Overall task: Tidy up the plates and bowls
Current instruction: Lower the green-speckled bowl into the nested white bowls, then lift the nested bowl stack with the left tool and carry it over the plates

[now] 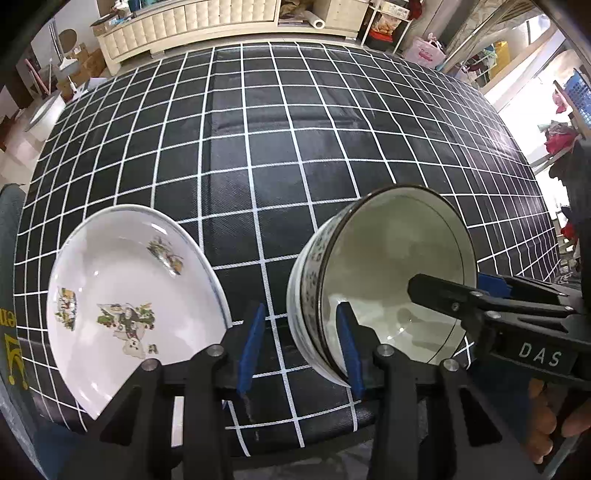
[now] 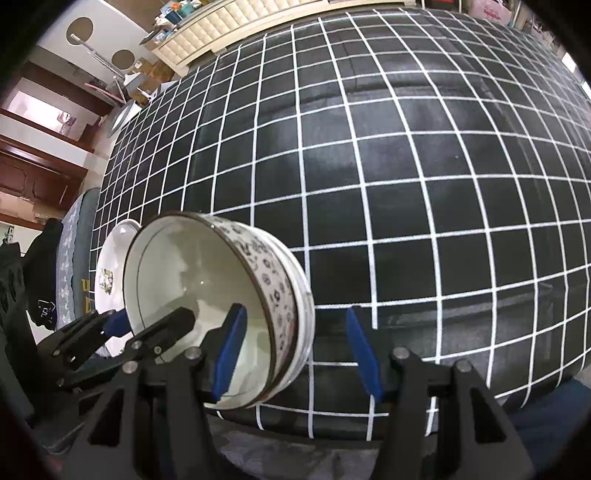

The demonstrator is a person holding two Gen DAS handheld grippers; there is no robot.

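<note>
The left tongs stood released, their blue pads spread wide apart. One pad sat over the gap between the two dishes, and the other overlapped the near rim of the stacked bowls, reaching just inside the mouth; I could not tell whether it touched the porcelain.

The bowls, two nested together with a dark floral band on the outer wall, were tipped up on their side near the front edge of the tabletop, mouth turned toward the right tongs. Those tongs were likewise unclenched. Their left pad reached inside the bowl's mouth while the right pad hung over the checked cloth, well outside the stack, so the bowl wall lay between the spread pads with nothing pinched.

In the left wrist view the right tool's black finger also showed inside the bowl's pale interior.

A white plate printed with small coloured pictures lay tilted just beside the bowls, on the left, close to the tabletop's front edge. From the right wrist view it peeked out behind the bowls as a white rim.

A cream tufted cabinet stood beyond the far edge of the tabletop.
</note>
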